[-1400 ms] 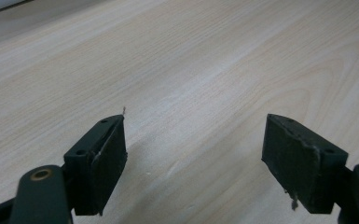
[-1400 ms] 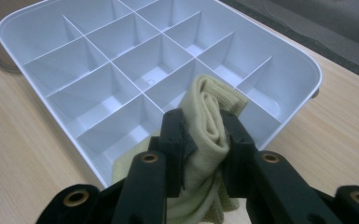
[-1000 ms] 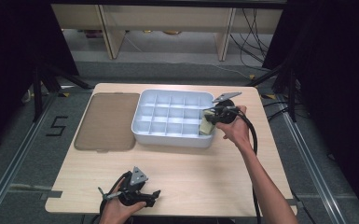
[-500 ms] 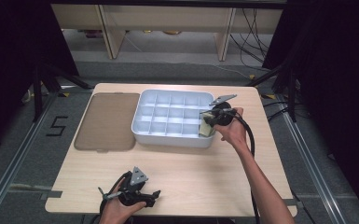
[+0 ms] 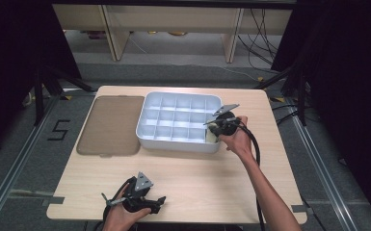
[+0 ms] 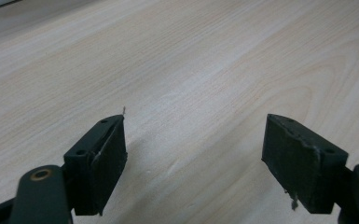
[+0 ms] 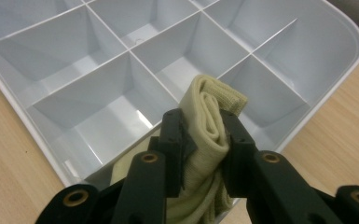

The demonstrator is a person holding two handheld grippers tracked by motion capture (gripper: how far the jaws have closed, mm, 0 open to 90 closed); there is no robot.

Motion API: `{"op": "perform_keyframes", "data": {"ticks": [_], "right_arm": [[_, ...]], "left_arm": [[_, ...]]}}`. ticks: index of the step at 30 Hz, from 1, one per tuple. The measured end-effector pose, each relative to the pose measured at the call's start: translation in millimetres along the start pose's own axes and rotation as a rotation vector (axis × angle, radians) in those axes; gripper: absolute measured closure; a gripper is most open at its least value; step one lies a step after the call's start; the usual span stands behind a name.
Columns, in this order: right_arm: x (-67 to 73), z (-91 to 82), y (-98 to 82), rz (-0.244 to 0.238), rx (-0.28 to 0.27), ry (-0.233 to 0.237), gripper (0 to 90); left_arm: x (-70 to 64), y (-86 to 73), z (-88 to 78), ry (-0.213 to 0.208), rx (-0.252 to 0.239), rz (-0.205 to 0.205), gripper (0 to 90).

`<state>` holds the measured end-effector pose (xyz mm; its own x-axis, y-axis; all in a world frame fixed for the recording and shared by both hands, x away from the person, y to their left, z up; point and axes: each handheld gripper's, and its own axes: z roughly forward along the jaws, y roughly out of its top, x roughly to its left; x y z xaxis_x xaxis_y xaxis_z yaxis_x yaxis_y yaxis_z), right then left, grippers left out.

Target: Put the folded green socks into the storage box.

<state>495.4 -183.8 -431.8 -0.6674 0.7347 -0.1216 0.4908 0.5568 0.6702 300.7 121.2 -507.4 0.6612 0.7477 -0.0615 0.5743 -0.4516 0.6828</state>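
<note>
Softly ribbed yellow cloth roll (image 7: 208, 122) clamped by right gripper (image 7: 201, 133) (over gridded plastic tray (image 7: 46, 100)); left gripper (image 6: 193, 156) jaws apart

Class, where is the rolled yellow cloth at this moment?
The rolled yellow cloth is pinched in the right gripper, over the near right corner compartment of the white divided tray.
</note>
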Motion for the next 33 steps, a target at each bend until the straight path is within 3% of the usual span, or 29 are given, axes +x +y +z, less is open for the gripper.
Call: {"op": "perform_keyframes", "data": {"ticks": [4,6,7,8,9,10,11,12,13,14,15,17,20,21,22,25,30,32,33], "right_arm": [[2.3,2.2,-4.3,-0.02,0.026,0.018,73.9],[4.0,6.9,-8.1,0.004,0.017,0.024,73.9],[3.2,6.7,-8.7,-0.012,0.036,0.028,73.9],[5.2,8.9,-9.6,0.012,0.023,0.026,73.9],[4.1,9.4,-10.9,-0.02,0.043,0.029,73.9],[5.3,11.9,-11.9,-0.012,0.025,0.019,73.8],[4.5,10.7,-11.6,-0.022,0.046,0.029,73.8],[6.6,12.7,-11.9,0.004,0.034,0.02,73.8],[5.6,12.7,-11.9,-0.015,0.048,0.026,73.7],[6.9,14.8,-12.7,-0.006,0.031,0.02,73.6],[6.4,13.4,-12.5,-0.012,0.056,0.027,73.5],[6.4,14.1,-12.8,-0.016,0.054,0.027,73.2],[6.7,14.0,-13.1,-0.005,0.059,0.031,72.0],[7.5,14.6,-13.3,0.022,0.046,0.036,70.5],[5.1,14.1,-13.9,-0.005,0.052,0.037,69.2],[2.4,10.4,-13.6,0.029,0.038,0.037,64.5],[0.1,-3.7,-7.7,0.049,0.003,0.055,71.9],[-2.2,-7.8,-5.3,0.045,0.007,0.063,76.4],[-3.5,-7.4,-4.6,0.027,-0.023,0.064,78.3]], "left_arm": [[0.4,0.6,0.1,-0.003,0.0,0.004,21.2],[-0.7,0.5,0.5,-0.002,-0.002,-0.007,21.2],[-0.4,0.5,0.2,-0.004,0.003,-0.001,21.2],[-0.2,0.3,0.0,-0.002,0.001,0.002,21.2],[-0.1,0.2,0.1,-0.003,0.001,-0.004,21.2],[0.3,0.4,-0.4,0.0,0.0,0.002,21.2],[1.4,0.6,-0.7,-0.001,0.002,0.01,21.2],[1.3,0.4,-0.5,-0.003,0.002,-0.003,21.2],[1.0,0.3,-0.1,-0.007,-0.003,-0.011,21.2],[1.2,0.4,-0.2,-0.003,0.002,-0.005,21.2],[1.0,0.3,-0.2,-0.003,0.001,-0.005,21.2],[0.3,0.4,-0.2,-0.002,-0.002,-0.006,21.2],[1.5,0.3,0.0,0.0,0.002,0.001,21.2],[1.5,0.2,0.1,0.0,0.002,-0.007,21.2],[1.4,0.2,0.4,-0.002,0.001,-0.012,21.2],[1.8,1.0,-2.7,0.003,0.001,0.003,21.2],[2.0,1.3,-3.1,0.001,0.003,0.007,21.2],[2.3,1.5,-2.7,0.003,0.0,0.006,21.2],[1.5,1.3,-2.2,0.0,-0.005,-0.013,21.2]]}}
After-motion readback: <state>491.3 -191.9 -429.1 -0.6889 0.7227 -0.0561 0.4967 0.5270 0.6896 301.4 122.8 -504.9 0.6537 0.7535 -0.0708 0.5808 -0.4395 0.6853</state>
